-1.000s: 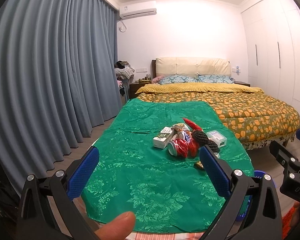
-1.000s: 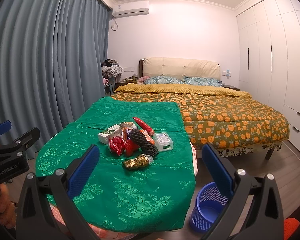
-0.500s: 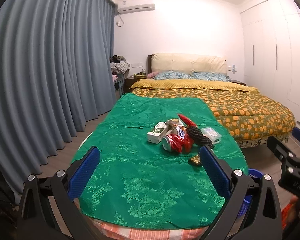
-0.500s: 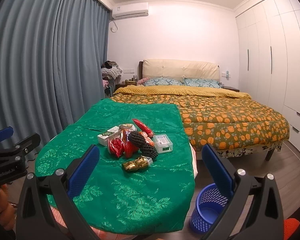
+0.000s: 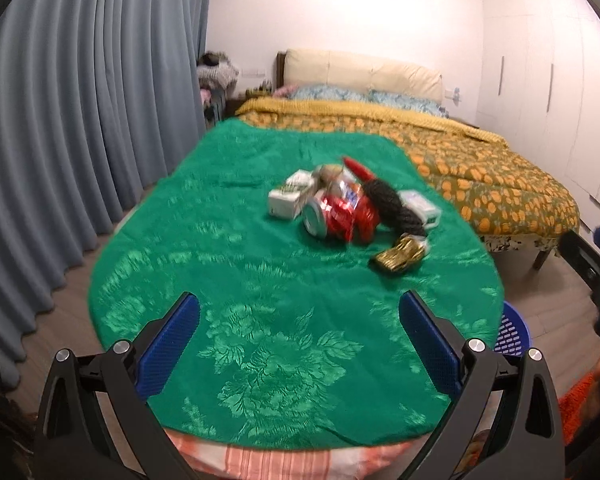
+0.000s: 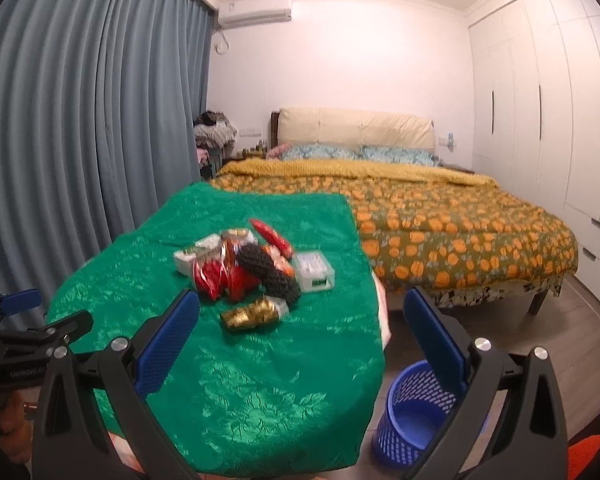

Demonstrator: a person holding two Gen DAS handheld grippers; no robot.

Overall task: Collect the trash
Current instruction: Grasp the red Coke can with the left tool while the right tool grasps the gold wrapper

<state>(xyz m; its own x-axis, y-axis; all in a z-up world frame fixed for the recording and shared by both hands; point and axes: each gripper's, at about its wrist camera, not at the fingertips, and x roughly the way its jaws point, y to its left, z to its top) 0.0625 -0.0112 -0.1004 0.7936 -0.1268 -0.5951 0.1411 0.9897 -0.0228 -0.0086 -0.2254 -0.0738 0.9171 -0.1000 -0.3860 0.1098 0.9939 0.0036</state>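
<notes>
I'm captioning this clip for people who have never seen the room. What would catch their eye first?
First the bright green cloth over the table, with a heap of trash near its middle: a crushed red can, a black mesh roll and a gold wrapper nearest the camera. Next, the blue basket on the floor at the table's right corner. Both grippers, left and right, hang open and empty before the table.

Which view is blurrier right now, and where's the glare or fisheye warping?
Left wrist: motion blur smears the trash pile and green cloth; the left gripper stays sharp. Right wrist: milder blur on the pile, the bed fairly crisp. Both: back wall overexposed, curtain bowed by the lens, corners black.
</notes>
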